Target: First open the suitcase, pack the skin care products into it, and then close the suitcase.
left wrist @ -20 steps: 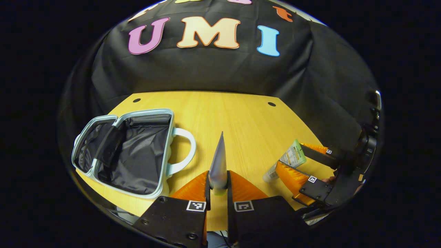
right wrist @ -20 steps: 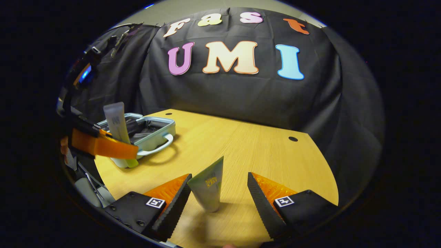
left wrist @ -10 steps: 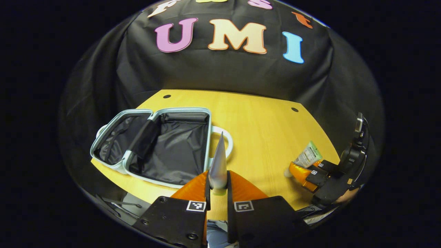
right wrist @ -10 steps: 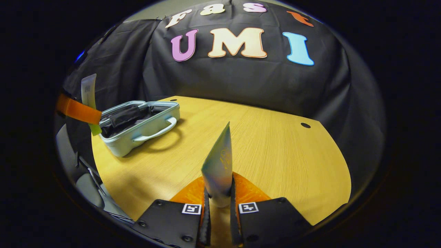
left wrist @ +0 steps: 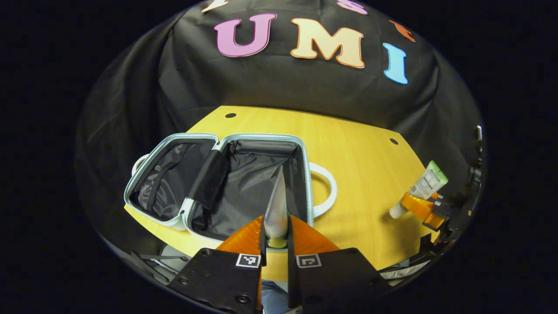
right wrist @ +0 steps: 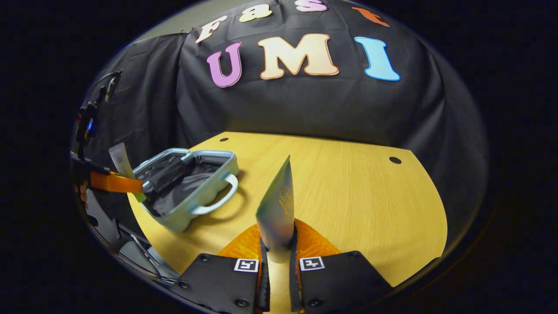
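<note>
Now the open suitcase (left wrist: 244, 183) lies at the table's (left wrist: 362, 165) left edge, nearer the left gripper (left wrist: 275, 237) than a second ago; the grey tube (left wrist: 276, 205) pinched between its fingers hangs over the black lining. The right gripper (right wrist: 279, 248), raised off the table, stays clamped on the green tube (right wrist: 277, 209).

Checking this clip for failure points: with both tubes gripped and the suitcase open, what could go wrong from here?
1. The left gripper pinches the grey tube near its cap end only, so it might swing or slip before release over the suitcase.
2. The strap lying across the hinge could catch a tube.
3. The right gripper with the green tube must reach the same case and might crowd the left one.
</note>
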{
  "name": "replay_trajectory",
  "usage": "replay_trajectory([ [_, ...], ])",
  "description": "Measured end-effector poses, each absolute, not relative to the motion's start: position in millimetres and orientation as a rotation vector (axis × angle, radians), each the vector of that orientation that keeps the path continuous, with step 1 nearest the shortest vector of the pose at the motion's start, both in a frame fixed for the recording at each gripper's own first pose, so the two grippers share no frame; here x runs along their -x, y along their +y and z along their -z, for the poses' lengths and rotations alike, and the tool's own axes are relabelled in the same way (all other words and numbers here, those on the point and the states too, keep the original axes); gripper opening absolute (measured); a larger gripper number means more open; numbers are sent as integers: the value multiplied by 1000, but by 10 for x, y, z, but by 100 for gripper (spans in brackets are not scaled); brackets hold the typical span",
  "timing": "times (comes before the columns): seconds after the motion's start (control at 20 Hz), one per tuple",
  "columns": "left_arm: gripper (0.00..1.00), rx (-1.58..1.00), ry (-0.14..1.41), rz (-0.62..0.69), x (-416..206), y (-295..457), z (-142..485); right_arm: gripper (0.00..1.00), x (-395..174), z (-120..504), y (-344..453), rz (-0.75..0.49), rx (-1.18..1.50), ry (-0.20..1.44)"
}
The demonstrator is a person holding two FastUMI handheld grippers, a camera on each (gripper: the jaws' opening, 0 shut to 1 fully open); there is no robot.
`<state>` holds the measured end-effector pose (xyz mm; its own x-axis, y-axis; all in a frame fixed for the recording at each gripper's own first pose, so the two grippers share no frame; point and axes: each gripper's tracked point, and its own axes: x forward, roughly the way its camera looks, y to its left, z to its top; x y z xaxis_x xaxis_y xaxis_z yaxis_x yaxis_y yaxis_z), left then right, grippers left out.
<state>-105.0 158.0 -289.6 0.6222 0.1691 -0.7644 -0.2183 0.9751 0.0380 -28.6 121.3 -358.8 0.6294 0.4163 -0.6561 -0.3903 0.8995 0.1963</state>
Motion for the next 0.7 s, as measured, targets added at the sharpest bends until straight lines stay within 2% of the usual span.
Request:
replay_trajectory([
  [0.45,15,24,1084,-168,1057,2188,3339,20,323,3074,2197,-521,-125,784],
  [0.7,16,82,1153,-127,1012,2267,3632,20,428,3091,2842,-583,-205,867],
])
